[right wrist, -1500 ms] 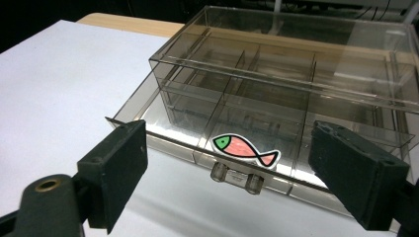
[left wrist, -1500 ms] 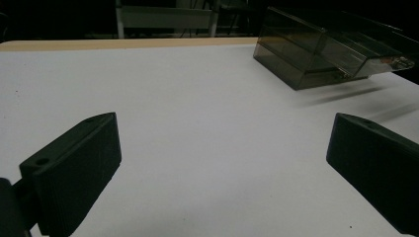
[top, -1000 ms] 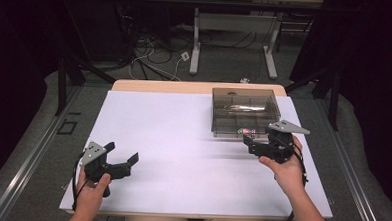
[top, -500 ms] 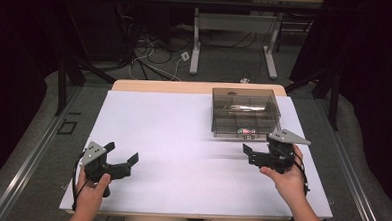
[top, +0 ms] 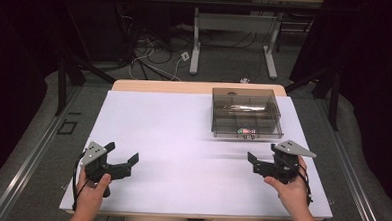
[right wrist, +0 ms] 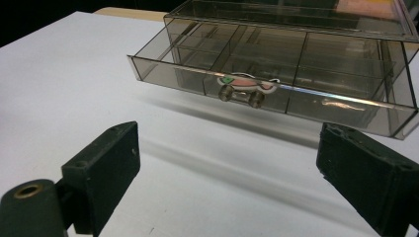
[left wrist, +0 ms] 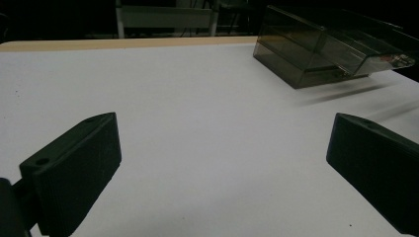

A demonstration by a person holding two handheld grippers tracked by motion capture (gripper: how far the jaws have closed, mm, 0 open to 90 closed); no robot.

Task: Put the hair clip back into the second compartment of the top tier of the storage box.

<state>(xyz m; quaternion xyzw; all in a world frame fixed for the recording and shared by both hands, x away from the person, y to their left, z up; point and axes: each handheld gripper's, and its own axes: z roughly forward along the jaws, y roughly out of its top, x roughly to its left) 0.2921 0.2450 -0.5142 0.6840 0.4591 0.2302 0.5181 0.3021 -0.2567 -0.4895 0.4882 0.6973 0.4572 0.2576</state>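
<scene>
A smoky transparent box point(top: 246, 107) stands at the back right of the white table point(top: 183, 135). Its compartment drawer point(right wrist: 276, 64) sticks out a little, and a small handle point(right wrist: 241, 95) with a red and green sticker sits on its front. My right gripper point(top: 262, 154) is open and holds nothing, a short way in front of the drawer handle point(top: 246, 132). In the right gripper view the gripper point(right wrist: 227, 143) faces the drawer. My left gripper point(top: 123, 153) is open and holds nothing near the front left. In the left gripper view the gripper point(left wrist: 225, 123) points across bare table, with the box point(left wrist: 321, 49) far off to the right.
The tabletop's wooden back edge point(top: 160, 86) shows behind the white surface. On the floor beyond lie cables point(top: 151, 58), beside the legs of another table point(top: 197, 45). Dark frame posts point(top: 62, 79) stand at either side.
My right gripper has drawn back from the box front toward the near edge of the table. The left gripper has stayed put.
</scene>
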